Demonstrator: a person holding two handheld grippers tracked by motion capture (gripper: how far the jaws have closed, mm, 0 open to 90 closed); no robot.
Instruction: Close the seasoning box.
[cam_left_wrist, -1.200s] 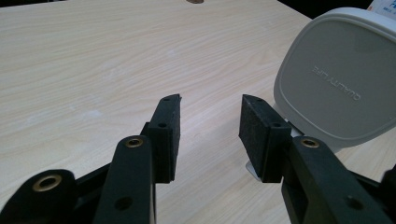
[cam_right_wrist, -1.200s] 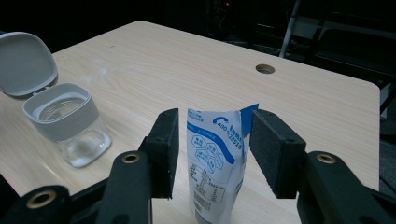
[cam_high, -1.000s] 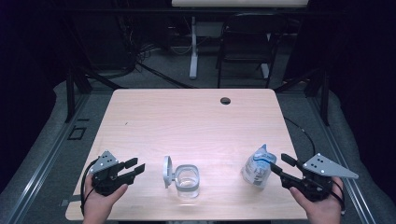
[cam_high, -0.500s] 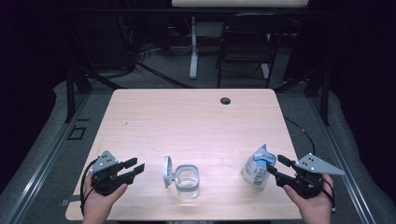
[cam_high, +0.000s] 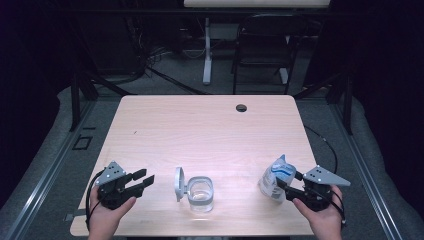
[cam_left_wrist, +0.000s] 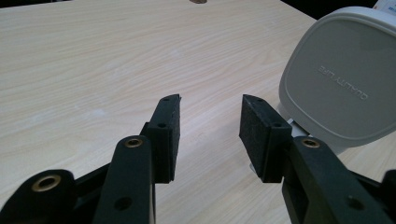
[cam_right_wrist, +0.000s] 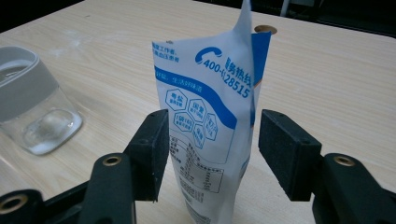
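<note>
Pouch (cam_right_wrist: 210, 121) upright between right hand-held gripper (cam_right_wrist: 212, 149)'s parted pads, apparently untouched

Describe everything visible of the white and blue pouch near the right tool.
The pouch is a soft, glossy plastic-looking bag, white with blue bands, printed text and a phone number. It stands upright on the table near the front right edge, its top cut open and peaked. The right tool straddles it, jaws just opened, pads showing gaps on both sides.
</note>
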